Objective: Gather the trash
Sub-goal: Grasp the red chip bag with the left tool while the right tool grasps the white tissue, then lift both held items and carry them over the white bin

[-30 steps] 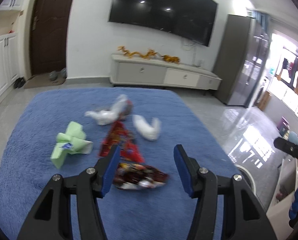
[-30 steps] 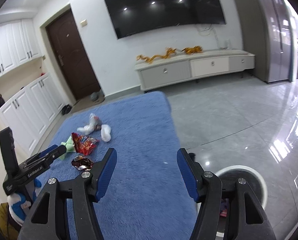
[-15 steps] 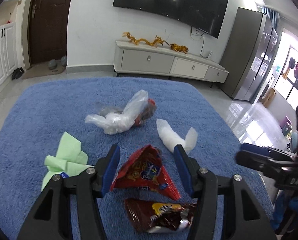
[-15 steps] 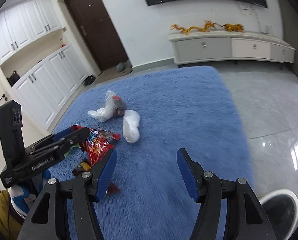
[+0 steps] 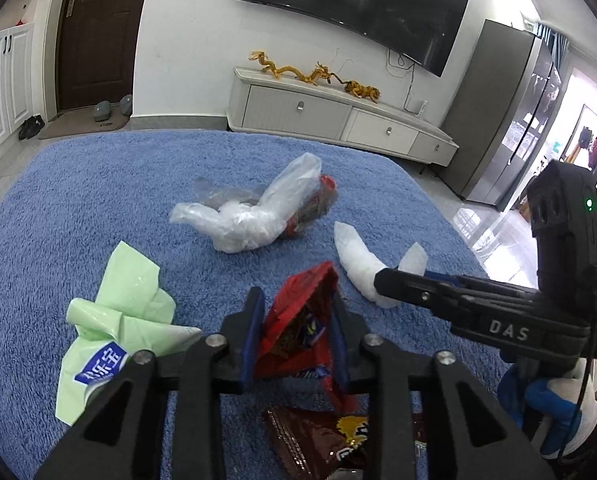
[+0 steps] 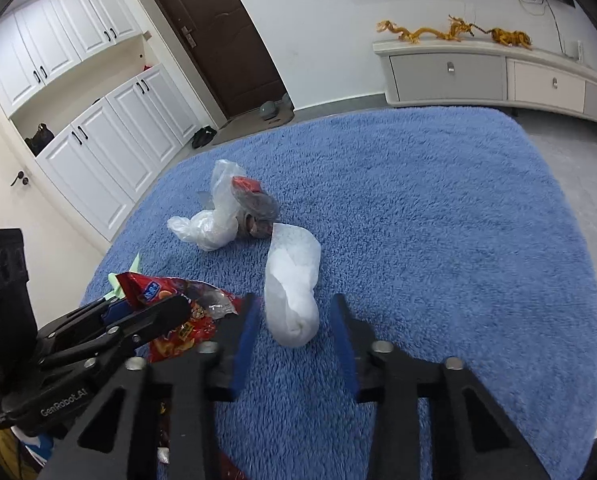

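- Print on the brown wrapper [image 5: 318, 436] nearest you cannot be read. The picture's bottom edge cuts it off and the arms of your left gripper [image 5: 295, 296] cover part of it.
- Your left jaws have just been closing. They now stand narrow and pinch the red snack bag [image 5: 298, 320] at the near middle of the blue rug [image 5: 78, 200].
- Your right gripper [image 6: 293, 300] has just been closing its jaws too. They stand narrow with the white paper wad [image 6: 292, 272] between them, but a sliver of rug shows beside each pad, so nothing is gripped.
- A crumpled green bag [image 5: 118, 312] lies just left of the red one, with its label half hidden behind the left gripper.
- Farther off sits a clear plastic bag [image 5: 254, 216] with something red and dark inside that is too clouded to name. Its near end almost touches the far end of the wad.
- Only the left view shows your gloved right hand [image 5: 550, 408] at the right edge, and the right gripper's tip reaching the wad from the side.
- Only the right view shows the gaps beside the wad, and the left gripper's fingers lying over the red bag.
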Tool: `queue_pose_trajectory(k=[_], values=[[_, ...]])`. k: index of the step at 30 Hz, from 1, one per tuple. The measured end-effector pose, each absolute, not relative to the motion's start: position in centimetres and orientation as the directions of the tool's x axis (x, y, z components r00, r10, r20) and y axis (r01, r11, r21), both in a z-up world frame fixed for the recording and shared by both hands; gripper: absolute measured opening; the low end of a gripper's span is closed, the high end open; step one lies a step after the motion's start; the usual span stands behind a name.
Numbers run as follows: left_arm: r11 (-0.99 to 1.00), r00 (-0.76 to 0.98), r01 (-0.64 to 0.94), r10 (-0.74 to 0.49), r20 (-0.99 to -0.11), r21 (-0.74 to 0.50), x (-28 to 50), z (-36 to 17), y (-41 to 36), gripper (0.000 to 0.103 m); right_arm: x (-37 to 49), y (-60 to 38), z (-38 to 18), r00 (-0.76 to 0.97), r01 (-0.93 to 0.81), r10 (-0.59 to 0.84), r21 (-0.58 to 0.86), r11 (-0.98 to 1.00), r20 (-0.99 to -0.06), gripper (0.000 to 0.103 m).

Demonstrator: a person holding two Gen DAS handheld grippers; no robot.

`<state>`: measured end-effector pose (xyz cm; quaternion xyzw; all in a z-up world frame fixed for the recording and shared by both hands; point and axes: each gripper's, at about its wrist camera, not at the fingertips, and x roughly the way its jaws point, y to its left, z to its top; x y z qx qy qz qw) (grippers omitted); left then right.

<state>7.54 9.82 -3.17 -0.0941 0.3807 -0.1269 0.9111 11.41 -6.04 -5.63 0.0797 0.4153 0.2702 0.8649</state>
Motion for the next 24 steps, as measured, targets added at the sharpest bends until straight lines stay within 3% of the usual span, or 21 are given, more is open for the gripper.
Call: queue_pose_trajectory(k=[7,24], values=[[0.948,0.694,0.148,-0.303,-0.653,-0.282,6.8,-2.2,10.2,0.016,9.3,-8.1,-4.4,0.537,-0.388,0.538,0.376,0.841,-0.650,0.019],[0.952,0.808,0.186,-0.289,-0.513,-0.244,-1.4,7.4,10.6,0.015,-2.1,-12.4,4.7,0.700,-0.360,0.498,0.350,0.865,-0.511,0.019]])
